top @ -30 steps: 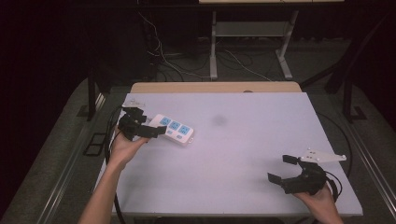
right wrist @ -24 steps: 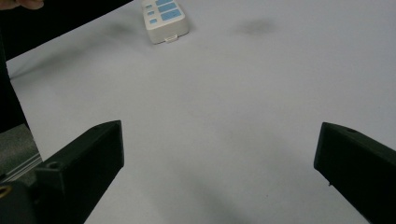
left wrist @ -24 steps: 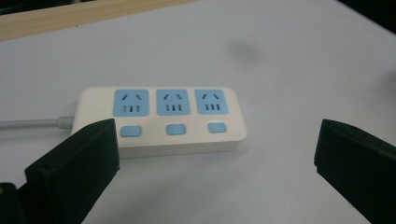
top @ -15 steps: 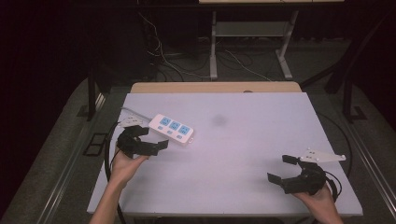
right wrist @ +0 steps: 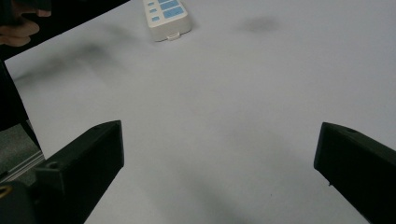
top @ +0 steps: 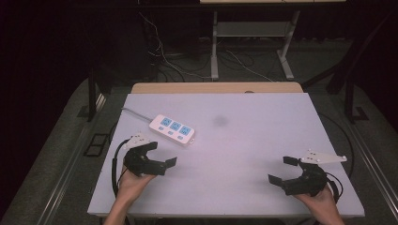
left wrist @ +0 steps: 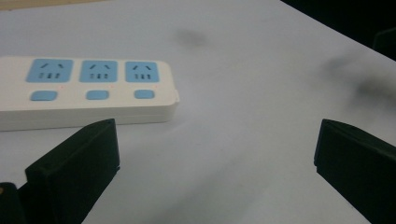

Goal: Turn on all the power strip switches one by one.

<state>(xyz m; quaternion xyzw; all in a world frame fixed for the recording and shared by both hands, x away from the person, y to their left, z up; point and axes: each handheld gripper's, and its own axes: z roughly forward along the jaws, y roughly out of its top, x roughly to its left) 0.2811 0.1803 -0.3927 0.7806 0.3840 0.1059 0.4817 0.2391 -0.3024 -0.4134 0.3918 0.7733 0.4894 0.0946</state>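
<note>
A white plastic power strip with three blue sockets (top: 172,129) lies flat at the upper left of the pale counter (top: 244,140). The left tool (top: 160,154) sits just below it at lower left, jaws wide and empty. The right tool (top: 280,169) rests at lower right, also wide and empty.

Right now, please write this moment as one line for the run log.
left gripper: open, beside power strip, not touching | right gripper: open, holds nothing | power strip: flat on table

Bright table (top: 244,154), dark surroundings, soft shadows, jaws perhaps slightly blurred
</note>
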